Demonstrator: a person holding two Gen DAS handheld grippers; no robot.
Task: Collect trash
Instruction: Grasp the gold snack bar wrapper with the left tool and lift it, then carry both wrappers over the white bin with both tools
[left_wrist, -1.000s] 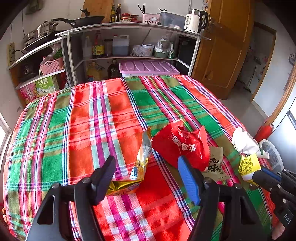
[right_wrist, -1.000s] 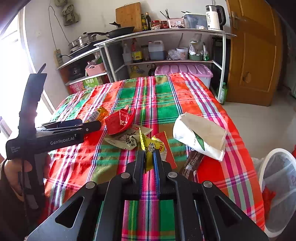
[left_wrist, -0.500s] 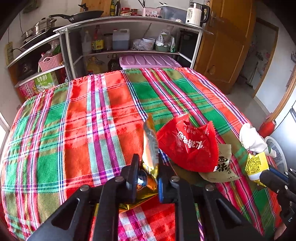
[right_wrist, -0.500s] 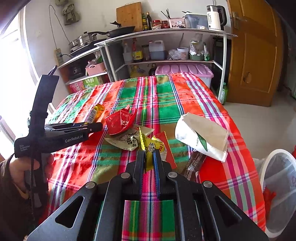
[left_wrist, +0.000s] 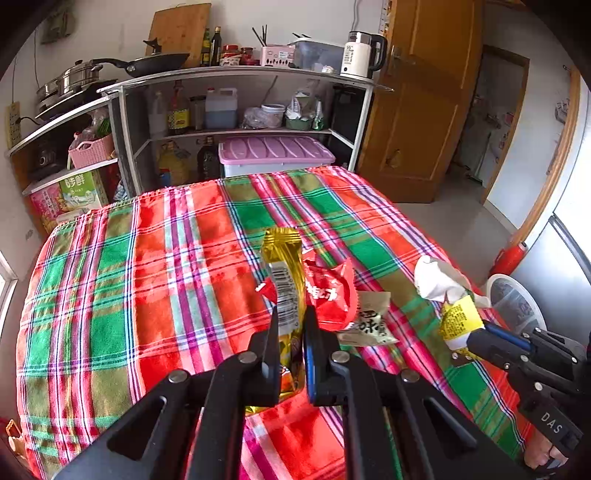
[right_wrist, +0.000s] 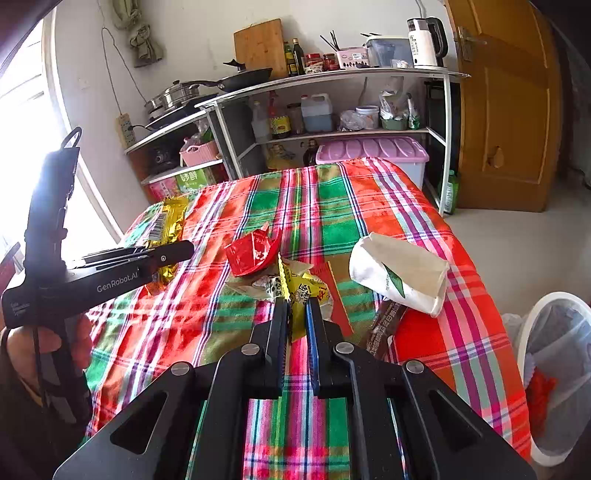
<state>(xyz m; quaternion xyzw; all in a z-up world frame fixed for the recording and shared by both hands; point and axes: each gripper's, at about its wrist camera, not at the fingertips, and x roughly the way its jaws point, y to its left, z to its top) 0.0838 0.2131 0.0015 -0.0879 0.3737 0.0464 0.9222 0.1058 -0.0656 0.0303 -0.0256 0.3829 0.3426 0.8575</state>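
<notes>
Plaid cloth (right_wrist: 332, 206) in red and green covers the worktop, with kitchen shelves (right_wrist: 332, 133) and a wooden door (right_wrist: 509, 110) behind. Left tool (left_wrist: 290, 325) is clamped on a gold wrapper (left_wrist: 284, 273), raised above the cloth. Right tool (right_wrist: 295, 314) pinches a yellow wrapper (right_wrist: 299, 291). Red wrapper (right_wrist: 251, 251) and white bag (right_wrist: 402, 273) lie nearby; what looks like a lined bin (right_wrist: 554, 362) stands beside the worktop

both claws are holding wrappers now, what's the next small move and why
Probably carry the right claw, shut on the crinkled yellow printed wrapper, rightward over the white mesh bin with a clear liner and release. The bin sits on the floor just off the table's right edge, nearest that claw. The left claw, gripping the shiny gold foil wrapper, can follow.
</notes>
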